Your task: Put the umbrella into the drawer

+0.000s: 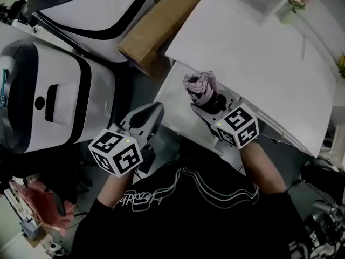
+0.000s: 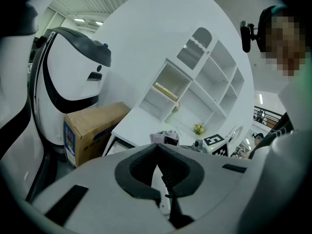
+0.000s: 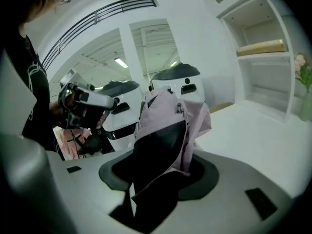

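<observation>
A folded pink umbrella (image 1: 199, 85) with a dark strap stands up between the jaws of my right gripper (image 1: 207, 104), which is shut on it. In the right gripper view the umbrella (image 3: 168, 126) fills the middle, rising out of the right gripper (image 3: 161, 157). The gripper holds it over the front edge of the white desk (image 1: 253, 63), above the open white drawer (image 1: 172, 112). My left gripper (image 1: 153, 112) hovers just left of the drawer with its tips together and nothing in them. The left gripper view shows the left gripper (image 2: 157, 147), the umbrella (image 2: 165, 137) and the drawer (image 2: 117, 143) ahead.
A cardboard box (image 1: 159, 28) stands on the floor left of the desk. Beside it are two large white machines with black trim (image 1: 54, 101). A white shelf unit (image 2: 195, 82) rises at the desk's back, and a small flower pot (image 1: 294, 7) stands near it.
</observation>
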Demonstrator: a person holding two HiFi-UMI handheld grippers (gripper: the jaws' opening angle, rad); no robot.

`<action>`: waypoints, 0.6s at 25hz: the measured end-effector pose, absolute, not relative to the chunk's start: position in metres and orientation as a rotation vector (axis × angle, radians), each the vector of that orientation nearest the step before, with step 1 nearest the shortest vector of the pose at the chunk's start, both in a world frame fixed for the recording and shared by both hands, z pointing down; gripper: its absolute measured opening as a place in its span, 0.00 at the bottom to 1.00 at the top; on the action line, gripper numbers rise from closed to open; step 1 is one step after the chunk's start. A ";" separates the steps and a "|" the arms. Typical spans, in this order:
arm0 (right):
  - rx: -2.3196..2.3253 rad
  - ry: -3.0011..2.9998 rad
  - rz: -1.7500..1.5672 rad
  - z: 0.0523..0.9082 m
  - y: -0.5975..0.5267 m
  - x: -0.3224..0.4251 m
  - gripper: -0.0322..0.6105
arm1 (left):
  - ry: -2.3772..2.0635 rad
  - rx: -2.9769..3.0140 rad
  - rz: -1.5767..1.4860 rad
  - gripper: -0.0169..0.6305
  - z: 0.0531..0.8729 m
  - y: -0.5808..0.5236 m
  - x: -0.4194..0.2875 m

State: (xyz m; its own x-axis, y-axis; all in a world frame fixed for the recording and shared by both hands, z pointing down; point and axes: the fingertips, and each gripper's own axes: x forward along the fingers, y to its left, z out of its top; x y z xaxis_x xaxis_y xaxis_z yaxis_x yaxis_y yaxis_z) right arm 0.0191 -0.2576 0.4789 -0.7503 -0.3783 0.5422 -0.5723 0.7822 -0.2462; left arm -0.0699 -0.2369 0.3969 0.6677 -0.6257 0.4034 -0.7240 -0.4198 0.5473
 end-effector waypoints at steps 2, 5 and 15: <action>0.672 -2.468 0.551 0.498 -0.262 0.011 0.41 | -1.049 2.147 0.183 0.06 0.403 -0.242 -0.076; 0.610 -2.420 0.540 0.525 -0.266 -0.001 0.41 | -1.067 2.114 0.190 0.06 0.413 -0.248 -0.085; 0.463 -2.202 0.527 0.642 -0.276 -0.016 0.41 | -1.096 2.022 0.214 0.06 0.442 -0.257 -0.105</action>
State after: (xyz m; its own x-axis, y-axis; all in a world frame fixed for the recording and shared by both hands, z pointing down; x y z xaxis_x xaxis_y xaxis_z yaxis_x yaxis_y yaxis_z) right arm -0.0155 -0.2761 0.6424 -0.6071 -0.1512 0.7801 -0.4883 0.8455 -0.2161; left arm -0.1047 -0.2571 0.4416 0.6087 -0.6268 0.4865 -0.7638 -0.2968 0.5732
